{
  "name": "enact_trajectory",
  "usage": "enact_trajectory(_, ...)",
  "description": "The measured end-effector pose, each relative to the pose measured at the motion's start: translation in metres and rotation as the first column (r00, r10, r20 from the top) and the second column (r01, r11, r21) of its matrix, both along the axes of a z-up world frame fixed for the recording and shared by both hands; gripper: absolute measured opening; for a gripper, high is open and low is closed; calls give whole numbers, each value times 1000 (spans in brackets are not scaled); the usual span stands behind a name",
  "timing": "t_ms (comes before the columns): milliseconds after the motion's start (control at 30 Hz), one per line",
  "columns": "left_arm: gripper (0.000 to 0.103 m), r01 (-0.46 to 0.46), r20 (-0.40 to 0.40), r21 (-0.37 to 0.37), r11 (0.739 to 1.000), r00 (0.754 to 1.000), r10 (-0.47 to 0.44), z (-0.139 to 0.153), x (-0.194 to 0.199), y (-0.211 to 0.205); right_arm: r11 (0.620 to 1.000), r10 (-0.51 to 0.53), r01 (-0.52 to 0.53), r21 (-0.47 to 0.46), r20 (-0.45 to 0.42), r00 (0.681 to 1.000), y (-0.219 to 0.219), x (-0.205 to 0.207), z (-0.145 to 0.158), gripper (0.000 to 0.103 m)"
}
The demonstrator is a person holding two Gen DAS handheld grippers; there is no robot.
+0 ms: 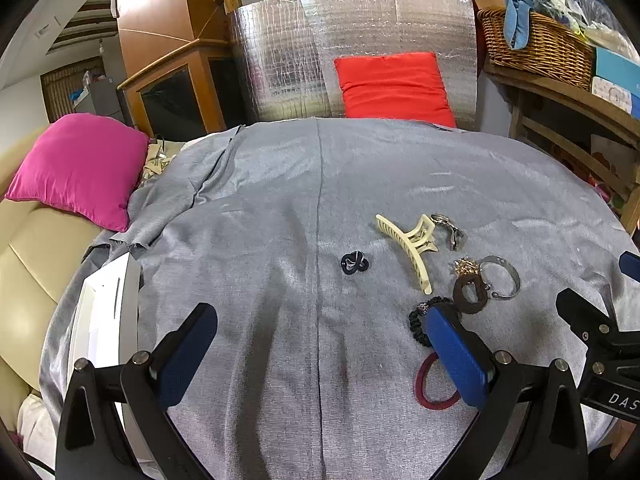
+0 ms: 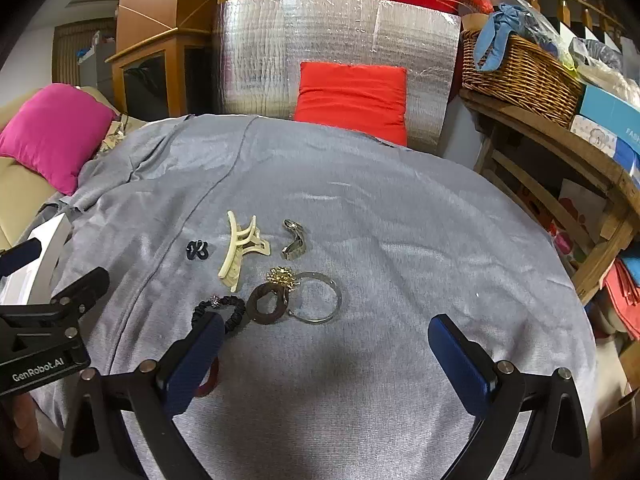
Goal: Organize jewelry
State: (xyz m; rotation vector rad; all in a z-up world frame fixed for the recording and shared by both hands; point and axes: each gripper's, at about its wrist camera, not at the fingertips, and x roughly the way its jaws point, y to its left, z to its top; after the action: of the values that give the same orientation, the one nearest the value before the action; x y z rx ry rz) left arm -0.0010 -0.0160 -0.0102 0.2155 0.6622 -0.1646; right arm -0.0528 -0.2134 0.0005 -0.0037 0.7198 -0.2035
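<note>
Jewelry and hair items lie on a grey cloth: a cream claw clip point(image 1: 412, 246) point(image 2: 240, 246), a small dark blue clip point(image 1: 353, 263) point(image 2: 197, 250), a metal watch point(image 1: 450, 230) point(image 2: 294, 240), a gold brooch point(image 1: 466, 267) point(image 2: 282, 277), a brown ring-shaped piece point(image 1: 470, 294) point(image 2: 266, 304), a silver bangle point(image 1: 506, 278) point(image 2: 320, 298), a black scrunchie point(image 1: 420, 318) point(image 2: 228, 308) and a dark red hair tie point(image 1: 430, 386) point(image 2: 208, 380). My left gripper point(image 1: 320, 344) is open and empty, near side of the items. My right gripper point(image 2: 326, 356) is open and empty, just short of the bangle.
A white box point(image 1: 104, 312) point(image 2: 36, 264) sits at the cloth's left edge. A pink cushion point(image 1: 80, 168) lies on a beige sofa at left. A red cushion point(image 1: 394, 86) leans on silver foil behind. A wicker basket point(image 1: 532, 46) stands on a wooden shelf at right.
</note>
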Motion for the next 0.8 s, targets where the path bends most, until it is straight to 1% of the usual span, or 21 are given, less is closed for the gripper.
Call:
enact_trajectory(600, 103, -10, -9, 9, 1000, 1000, 11, -2, 7, 0, 1000, 1, -1, 15, -6, 1000, -8, 3, -2, 103)
enact_trajectory(733, 103, -34, -25, 12, 999, 999, 34, -6, 22, -1, 998, -4, 4, 69, -3, 1000, -25, 11, -1, 103)
enact_trajectory(800, 103, -49, -49, 4, 999, 998, 49, -9, 34, -1, 991, -9, 10, 135, -10, 1000, -41, 19, -1, 103)
